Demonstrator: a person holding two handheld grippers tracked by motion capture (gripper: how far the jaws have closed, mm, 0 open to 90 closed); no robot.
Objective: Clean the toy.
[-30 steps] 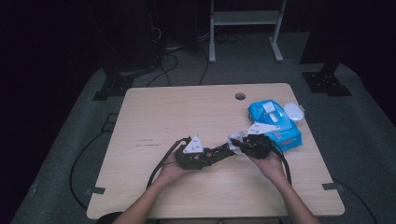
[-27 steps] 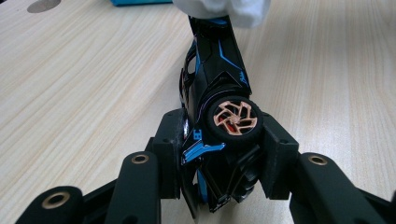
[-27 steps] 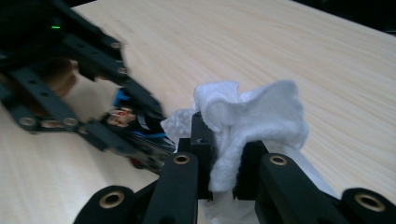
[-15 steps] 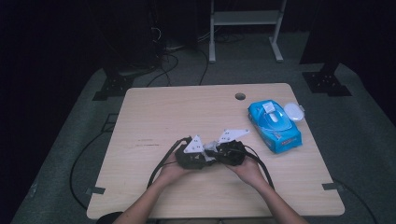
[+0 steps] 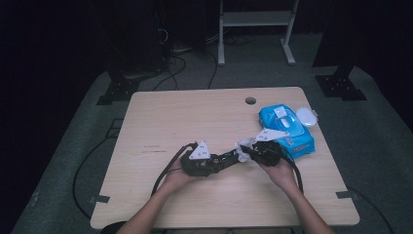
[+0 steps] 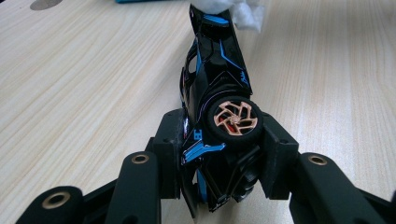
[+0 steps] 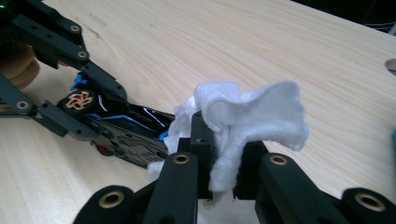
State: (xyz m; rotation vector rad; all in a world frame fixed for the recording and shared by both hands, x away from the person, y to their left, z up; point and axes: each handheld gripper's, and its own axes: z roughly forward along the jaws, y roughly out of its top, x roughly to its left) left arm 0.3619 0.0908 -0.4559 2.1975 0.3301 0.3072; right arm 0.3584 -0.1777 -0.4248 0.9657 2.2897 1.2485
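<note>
A glossy black toy car with blue trim and copper-coloured wheels is turned on its side above the wooden tabletop, lying between the two grippers. The left gripper is clamped on the car's rear end: one pad presses the bodywork, the other sits against the tyre of the copper wheel, and the car's nose points away from this gripper. At that far nose lies a crumpled white wipe, touching the car's front. The right gripper has its jaws pinched together on this wipe, a fold of which is squeezed between the pads while the loose part billows above them. In the high view the left gripper and the right gripper face each other tip to tip, with the car bridging them and the wipe at the right gripper's tips. Just beyond the right gripper rests a blue plastic pack of wipes with a white flip lid. Farther off, past the pack, a small round hole pierces the tabletop.
</note>
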